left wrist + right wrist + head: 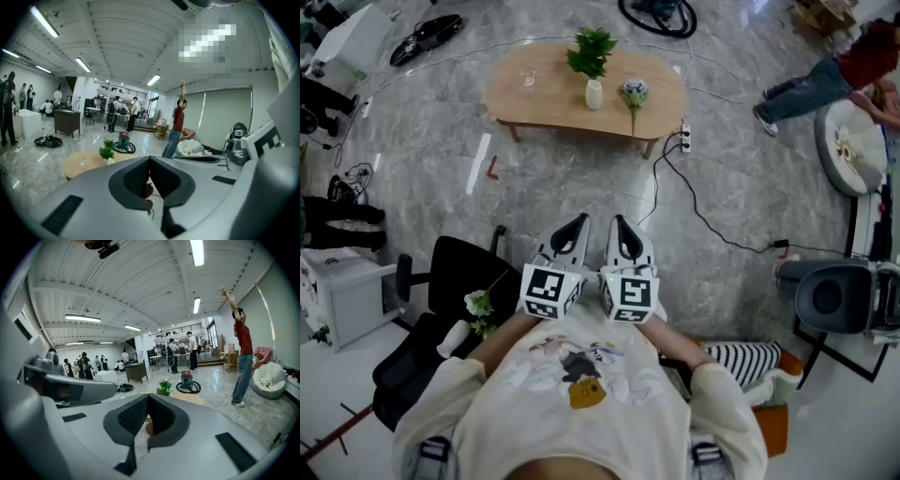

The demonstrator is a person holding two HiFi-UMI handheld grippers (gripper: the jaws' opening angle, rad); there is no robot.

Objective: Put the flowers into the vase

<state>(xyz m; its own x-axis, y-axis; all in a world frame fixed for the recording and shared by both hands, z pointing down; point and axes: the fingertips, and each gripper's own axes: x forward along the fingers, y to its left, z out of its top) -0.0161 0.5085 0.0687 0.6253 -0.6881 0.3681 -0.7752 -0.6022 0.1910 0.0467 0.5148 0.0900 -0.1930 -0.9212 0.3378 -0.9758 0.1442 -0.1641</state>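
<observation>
Well, I have both claws tucked in against my chest, side by side and tipped a little downward. The left claw point(575, 223) is fully closed with nothing in it, and the right claw point(622, 226) is the same. I read this as a resting pose: nothing is picked up yet, so the jaws have no reason to stand apart.

Just left of the left claw and slightly behind it, a white flower point(478, 303) lies on the seat of a black chair point(455, 267), within easy reach.

Well ahead of both claws stands the wooden table point(539, 101). The white vase point(593, 95) sits near its middle, already holding a green sprig. Just right of it lies a second flower point(635, 91), its stem pointing back toward the claws over the table edge, which I judge leaves it easy to pinch. Left of the vase is a small glass point(528, 79).
</observation>
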